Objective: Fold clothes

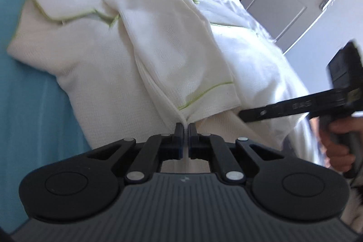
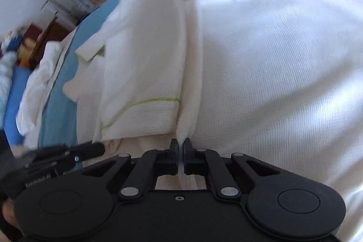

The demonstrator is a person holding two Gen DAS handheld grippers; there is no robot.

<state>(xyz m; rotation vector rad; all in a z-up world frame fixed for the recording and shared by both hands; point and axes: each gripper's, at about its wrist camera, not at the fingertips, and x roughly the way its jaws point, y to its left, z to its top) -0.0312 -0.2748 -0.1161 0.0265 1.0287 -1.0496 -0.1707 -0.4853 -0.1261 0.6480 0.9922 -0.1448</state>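
Pinching white green-trimmed garment (image 1: 158, 56), both tools

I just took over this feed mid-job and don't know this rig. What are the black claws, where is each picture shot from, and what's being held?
Each picture comes from a camera on a hand-held two-finger gripper, looking along its fingers. No robot arm: a person's hand carries each tool. The left gripper and right gripper are both shut, each pinching a fold of the white garment with green trim, which lies on a blue sheet. Each view also catches the other gripper at its edge.
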